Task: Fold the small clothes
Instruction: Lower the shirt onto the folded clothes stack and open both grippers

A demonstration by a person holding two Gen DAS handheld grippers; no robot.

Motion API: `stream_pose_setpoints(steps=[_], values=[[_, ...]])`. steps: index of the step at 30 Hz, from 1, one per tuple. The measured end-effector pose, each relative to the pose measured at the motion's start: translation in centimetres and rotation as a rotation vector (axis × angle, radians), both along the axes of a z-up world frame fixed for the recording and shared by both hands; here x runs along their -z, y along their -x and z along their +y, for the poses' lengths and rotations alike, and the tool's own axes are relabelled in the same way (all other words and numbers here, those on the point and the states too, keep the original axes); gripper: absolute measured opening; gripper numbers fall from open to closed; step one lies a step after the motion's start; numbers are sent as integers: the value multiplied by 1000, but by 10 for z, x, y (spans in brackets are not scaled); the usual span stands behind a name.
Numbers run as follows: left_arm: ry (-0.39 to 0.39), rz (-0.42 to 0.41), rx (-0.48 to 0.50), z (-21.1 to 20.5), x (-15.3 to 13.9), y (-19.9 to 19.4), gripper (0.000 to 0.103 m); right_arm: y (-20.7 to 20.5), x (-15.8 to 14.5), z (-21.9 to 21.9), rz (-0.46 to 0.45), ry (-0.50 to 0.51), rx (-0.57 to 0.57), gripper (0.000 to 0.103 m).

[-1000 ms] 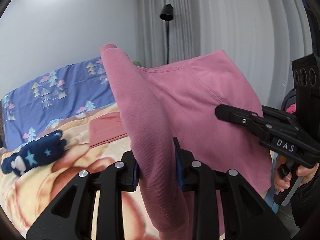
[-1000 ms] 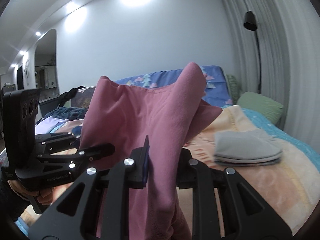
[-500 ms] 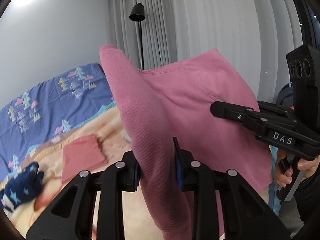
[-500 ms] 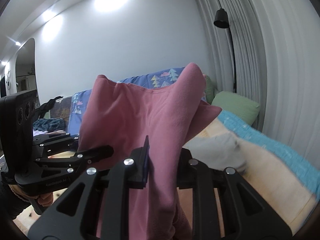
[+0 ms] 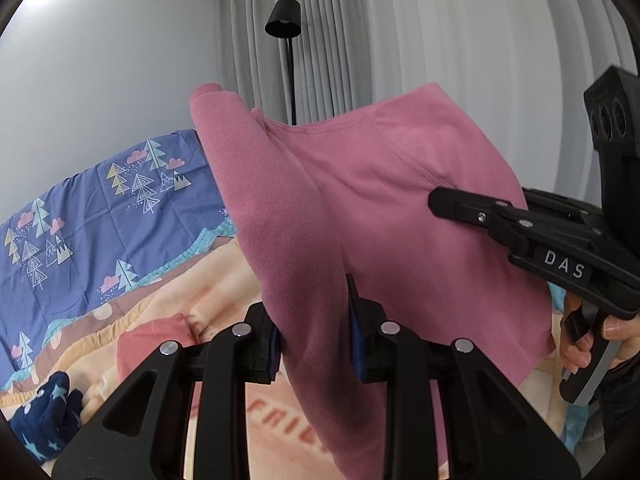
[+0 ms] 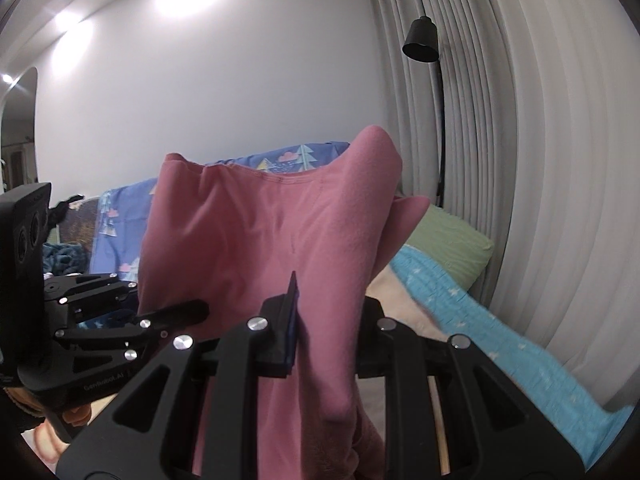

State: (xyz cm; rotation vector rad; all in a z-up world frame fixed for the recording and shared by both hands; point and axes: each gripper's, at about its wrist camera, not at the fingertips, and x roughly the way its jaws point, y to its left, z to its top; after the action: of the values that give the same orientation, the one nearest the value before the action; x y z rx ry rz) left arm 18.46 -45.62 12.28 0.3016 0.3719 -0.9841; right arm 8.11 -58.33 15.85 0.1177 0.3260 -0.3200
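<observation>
Above the bed (image 5: 168,304), pink garment (image 5: 360,208) hangs between left claw (image 5: 314,336) at 6 o'clock and right claw (image 5: 436,200) at 3, both clamped narrow on bunched fabric; the bunched pinches risk slipping, dumping it crooked.

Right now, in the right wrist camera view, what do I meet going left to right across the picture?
Left gripper → pink garment held up in the middle → black floor lamp → green pillow → pale curtains.
</observation>
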Motion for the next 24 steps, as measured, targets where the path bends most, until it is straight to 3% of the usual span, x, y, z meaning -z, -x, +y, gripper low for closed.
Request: stream_pose_setpoints(steps=[9, 11, 12, 13, 15, 17, 19, 22, 24], values=[[-41, -12, -54, -49, 18, -47, 27, -53, 24, -37, 45, 2, 55, 20], [-73, -26, -89, -63, 35, -63, 34, -69, 41, -47, 74, 12, 74, 21], [-96, -20, -119, -69, 46, -71, 41, -81, 53, -56, 107, 31, 106, 29], [-133, 6, -170, -75, 62, -81, 62, -95, 69, -65, 170, 59, 167, 50], [-203, 88, -207, -80, 99, -98, 66, -113, 108, -82, 340, 51, 287, 69], [-291, 157, -177, -80, 139, -104, 67, -117, 153, -102, 490, -43, 338, 63], [-263, 93, -173, -69, 163, -96, 74, -110, 195, -115, 571, -150, 343, 64], [-220, 67, -163, -60, 174, -88, 77, -80, 222, -122, 434, -286, 379, 68], [-222, 41, -184, -60, 176, -81, 77, -74, 226, -116, 400, -288, 389, 68]])
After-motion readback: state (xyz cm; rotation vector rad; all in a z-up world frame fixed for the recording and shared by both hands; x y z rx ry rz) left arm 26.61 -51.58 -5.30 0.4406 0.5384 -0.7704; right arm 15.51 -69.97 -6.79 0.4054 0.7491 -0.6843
